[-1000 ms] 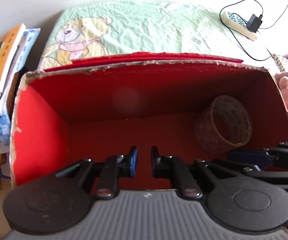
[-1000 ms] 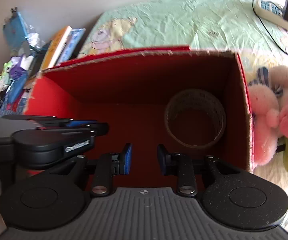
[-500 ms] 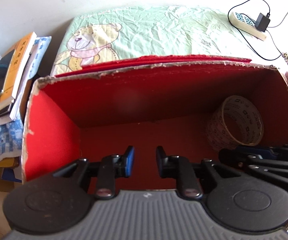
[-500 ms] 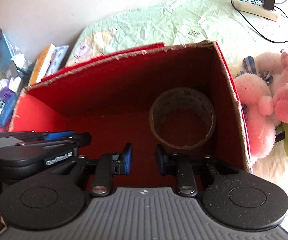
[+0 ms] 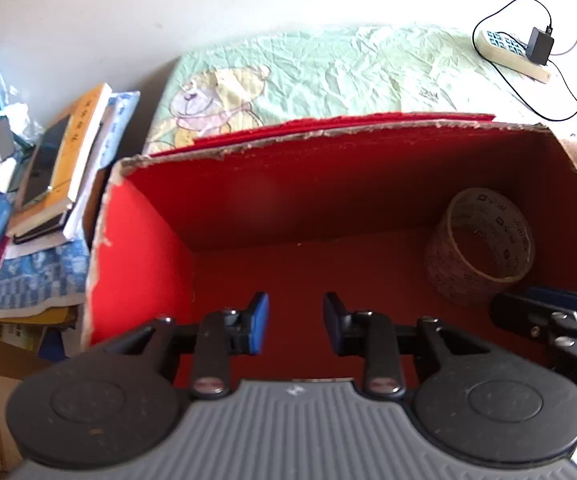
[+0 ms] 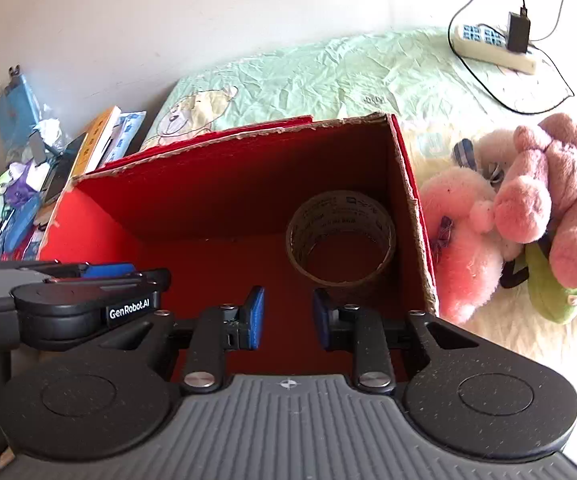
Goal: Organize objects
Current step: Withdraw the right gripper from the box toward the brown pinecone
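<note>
Both grippers hang over the red box: left gripper fingers opening, empty; right gripper narrowly parted, empty; tape roll inside.

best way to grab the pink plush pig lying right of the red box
Pinch the pink plush pig across its rounded snout or head, coming down from above with the right gripper. It lies in a pile of soft toys beside the red box, so the upper side is free, and the soft stuffing should compress.
</note>
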### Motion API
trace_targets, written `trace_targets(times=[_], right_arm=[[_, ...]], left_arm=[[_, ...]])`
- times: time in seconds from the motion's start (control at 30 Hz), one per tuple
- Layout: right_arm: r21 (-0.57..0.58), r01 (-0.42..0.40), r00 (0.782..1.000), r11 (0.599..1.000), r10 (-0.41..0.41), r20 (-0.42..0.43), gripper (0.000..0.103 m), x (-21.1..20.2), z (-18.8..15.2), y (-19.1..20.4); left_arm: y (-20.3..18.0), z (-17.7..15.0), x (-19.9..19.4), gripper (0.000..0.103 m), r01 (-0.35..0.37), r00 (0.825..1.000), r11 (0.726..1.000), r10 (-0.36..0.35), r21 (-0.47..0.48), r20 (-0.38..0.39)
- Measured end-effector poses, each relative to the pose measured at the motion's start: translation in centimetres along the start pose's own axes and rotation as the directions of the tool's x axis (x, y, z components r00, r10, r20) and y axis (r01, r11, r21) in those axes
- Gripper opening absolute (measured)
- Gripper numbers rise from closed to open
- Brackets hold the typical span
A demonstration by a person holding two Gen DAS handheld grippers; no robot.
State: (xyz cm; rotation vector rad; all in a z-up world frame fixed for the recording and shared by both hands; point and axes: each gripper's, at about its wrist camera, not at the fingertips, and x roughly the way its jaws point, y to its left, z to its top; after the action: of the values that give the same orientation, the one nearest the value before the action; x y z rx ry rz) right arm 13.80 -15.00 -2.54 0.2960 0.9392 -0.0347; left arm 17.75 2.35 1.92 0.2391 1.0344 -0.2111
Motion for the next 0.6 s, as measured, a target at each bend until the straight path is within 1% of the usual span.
trace_targets(times=[0.07,0.2,0.27,0.33,0.4,0.47,0.6], right_arm=[[-0.006,-0.015,1.0,1.0,0.015,0.011,0.028,-0.5,-0.3,-0.1],[-0.029,-0.04,0.999,0.999,0.041,0.035,0.028,-1.7,-0.5,-0.6],[-0.042,-0.046,0.998,0.998,0.048,0.051,0.028,-2.3,-0.7,-0.8],[-0.056,-0.057,0.996,0.997,0.061,0.06,0.03,-2.9,-0.9,-1.1],[-0.066,-0.075,0.994,0.995,0.079,0.069,0.033,-3.5,-1.1,-1.4],[-0.074,-0.093,0.992,0.993,0.099,0.078,0.033,-4.0,-1.2,-1.8],[-0.093,-0.121,0.988,0.988,0.13,0.089,0.034,-5.2,-1.4,-2.4]], left_arm=[[-0.3,-0.3,-0.7,0.037,-0.018,1.0,1.0,0.018,-0.005,0.012],[-1.1,-0.9,-2.4,0.049,-0.05,0.998,0.999,0.051,-0.018,0.038],[-1.5,-1.3,-3.3,0.053,-0.07,0.996,0.997,0.071,-0.026,0.053],[-1.9,-1.6,-4.2,0.056,-0.083,0.994,0.996,0.085,-0.034,0.063],[-2.1,-1.9,-5.0,0.063,-0.092,0.993,0.995,0.095,-0.047,0.07],[-2.5,-2.2,-5.8,0.066,-0.102,0.991,0.993,0.107,-0.06,0.077],[-3.5,-3.1,-7.3,0.069,-0.124,0.987,0.989,0.132,-0.085,0.096]])
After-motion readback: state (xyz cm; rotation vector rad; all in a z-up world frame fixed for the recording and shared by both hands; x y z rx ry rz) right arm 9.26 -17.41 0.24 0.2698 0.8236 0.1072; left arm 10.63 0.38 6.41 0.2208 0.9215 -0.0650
